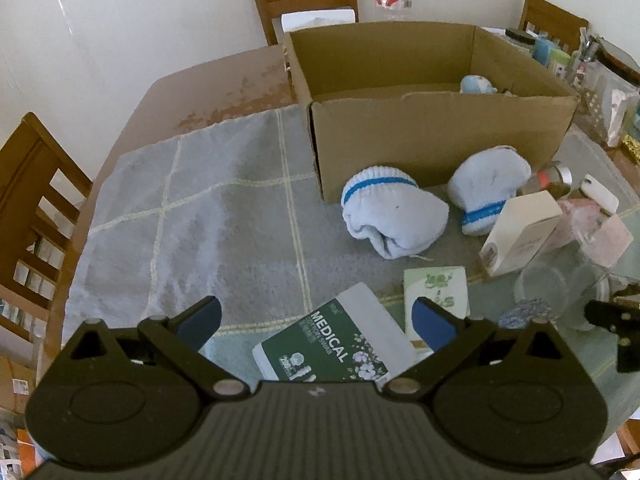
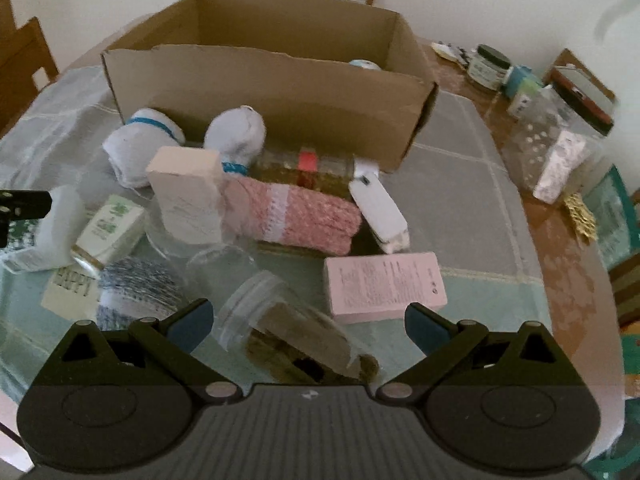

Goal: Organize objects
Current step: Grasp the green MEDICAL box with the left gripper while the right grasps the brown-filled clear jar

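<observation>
Open brown cardboard box (image 1: 432, 136) far, two soft rolled white-blue socks (image 1: 394, 216) near it, left gripper (image 1: 316, 320) and right gripper (image 2: 308, 320) spread wide, empty.

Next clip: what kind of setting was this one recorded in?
Most likely a home dining room. A wooden dining table with a checked cloth stands among wooden chairs, and household clutter, rolled socks and a cotton swab pack, lies by a cardboard box.
</observation>
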`<state>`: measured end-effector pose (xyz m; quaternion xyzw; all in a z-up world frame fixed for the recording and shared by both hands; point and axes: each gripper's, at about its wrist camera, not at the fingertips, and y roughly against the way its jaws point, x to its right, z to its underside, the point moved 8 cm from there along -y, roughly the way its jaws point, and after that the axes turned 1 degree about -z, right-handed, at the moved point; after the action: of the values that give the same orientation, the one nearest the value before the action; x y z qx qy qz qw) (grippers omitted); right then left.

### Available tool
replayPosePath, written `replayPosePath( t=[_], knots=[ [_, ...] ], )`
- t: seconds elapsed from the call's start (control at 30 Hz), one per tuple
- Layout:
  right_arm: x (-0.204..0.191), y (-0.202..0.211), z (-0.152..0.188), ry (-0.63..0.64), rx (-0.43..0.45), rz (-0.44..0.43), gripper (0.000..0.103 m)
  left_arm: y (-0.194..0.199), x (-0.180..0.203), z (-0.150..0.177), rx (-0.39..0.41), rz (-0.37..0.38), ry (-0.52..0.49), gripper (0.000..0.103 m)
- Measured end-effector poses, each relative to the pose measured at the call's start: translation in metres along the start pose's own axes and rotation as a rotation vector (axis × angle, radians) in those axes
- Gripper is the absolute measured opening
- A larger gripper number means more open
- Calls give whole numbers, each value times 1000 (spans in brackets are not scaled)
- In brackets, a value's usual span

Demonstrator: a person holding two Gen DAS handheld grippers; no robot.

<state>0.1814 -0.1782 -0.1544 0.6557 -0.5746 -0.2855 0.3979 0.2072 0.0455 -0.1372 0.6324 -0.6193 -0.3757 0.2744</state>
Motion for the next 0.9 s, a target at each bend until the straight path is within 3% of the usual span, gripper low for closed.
replayPosePath(
  t=[0.33,0.57,0.77,0.9],
  knots=[
    [17,12,26,-21,-24,54,103,-12,0,9,-28,17,4,102],
    [30,14,40,-79,-58,39,103,-1,-5,24,-48,33,-6,102],
    [31,9,39,-104,-65,11,103,5,-11,41,-58,63,49,102],
    [34,4,36,-111,-69,-3,103,-2,-9,45,-74,43,47,102]
  ],
)
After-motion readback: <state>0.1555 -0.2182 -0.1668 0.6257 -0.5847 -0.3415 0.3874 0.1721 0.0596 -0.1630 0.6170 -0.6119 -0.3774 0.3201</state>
